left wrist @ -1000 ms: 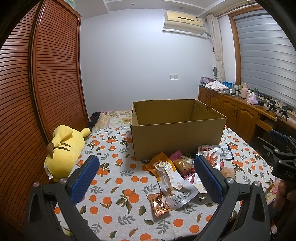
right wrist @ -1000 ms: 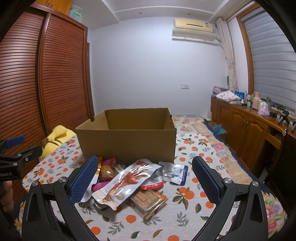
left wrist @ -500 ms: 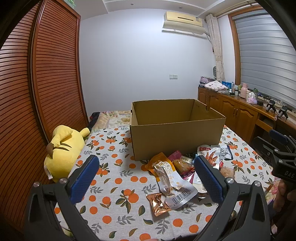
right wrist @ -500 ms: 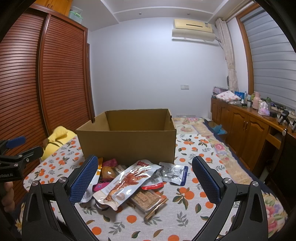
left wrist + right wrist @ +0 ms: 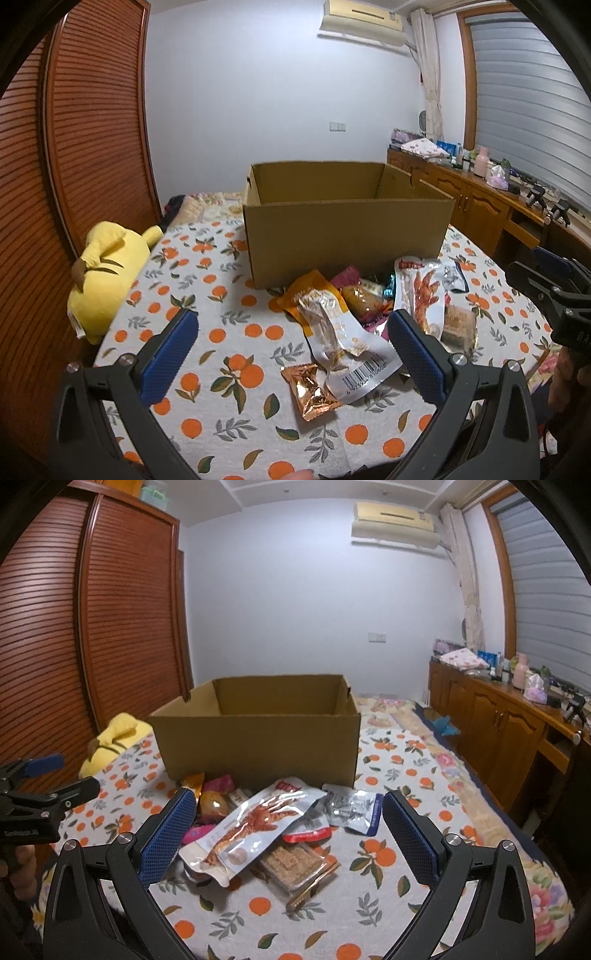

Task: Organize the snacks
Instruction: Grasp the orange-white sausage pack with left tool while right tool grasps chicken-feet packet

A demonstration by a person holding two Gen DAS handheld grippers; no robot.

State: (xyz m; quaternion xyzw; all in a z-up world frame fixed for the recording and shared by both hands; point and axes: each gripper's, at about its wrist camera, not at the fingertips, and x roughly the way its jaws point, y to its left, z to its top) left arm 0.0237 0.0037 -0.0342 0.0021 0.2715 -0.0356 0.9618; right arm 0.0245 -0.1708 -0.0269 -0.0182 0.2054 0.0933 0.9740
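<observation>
From the left wrist view, the left gripper (image 5: 291,338) hangs above the near part of a table covered in a white cloth printed with oranges and leaves (image 5: 221,373), its two blue-padded fingers (image 5: 170,354) spread wide with nothing between them. An open brown cardboard box (image 5: 347,236) stands toward the far edge of the table, upright and showing bare inner walls. Just in front of its near wall lies a heap of snack packets: a long white packet with a barcode (image 5: 347,347), a small copper-coloured foil packet (image 5: 312,391) touching its near end, an orange pouch (image 5: 306,291) under its far end, and a clear packet with a red printed claw (image 5: 419,295) toward the right. A yellow plush toy (image 5: 107,273) rests at the left edge of the table. The right gripper (image 5: 550,295) shows at the right edge of this view, but how its jaws stand cannot be told there.

From the right wrist view, the right gripper (image 5: 288,829) also has its fingers (image 5: 410,838) wide apart and empty, above the same heap. The claw-printed packet (image 5: 258,823) lies on top, partly over a flat clear packet of brown bars (image 5: 295,866), with a grey and blue sachet (image 5: 351,806) beside it. The box (image 5: 258,742) stands just behind them.
</observation>
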